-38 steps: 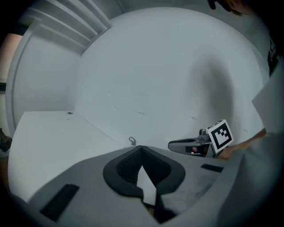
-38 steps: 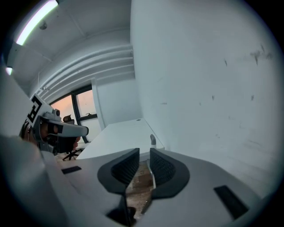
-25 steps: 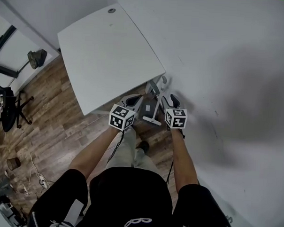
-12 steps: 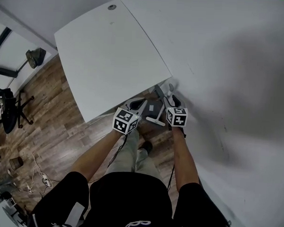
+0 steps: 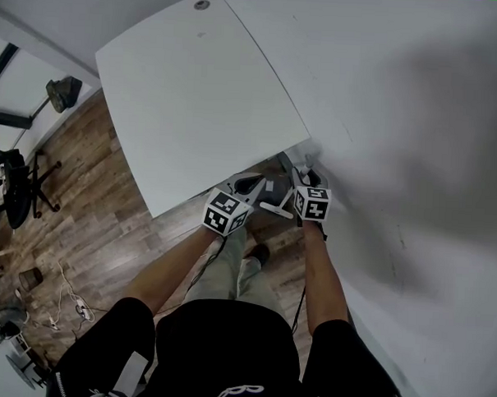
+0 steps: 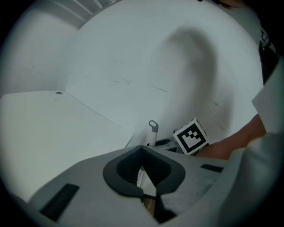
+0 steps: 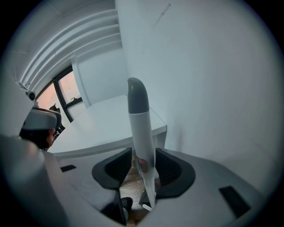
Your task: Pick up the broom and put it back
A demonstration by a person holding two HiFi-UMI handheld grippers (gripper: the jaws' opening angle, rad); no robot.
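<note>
My right claw (image 7: 143, 172) clamps the broom (image 7: 141, 128) upright near the table (image 7: 100, 122) corner; my left claw (image 6: 142, 169) is pressed together.

No words or numbers can be read. The marker cubes (image 5: 226, 213) (image 5: 311, 204) bear only black-and-white square patterns; the white shirt print (image 5: 240, 391) is illegible.
</note>
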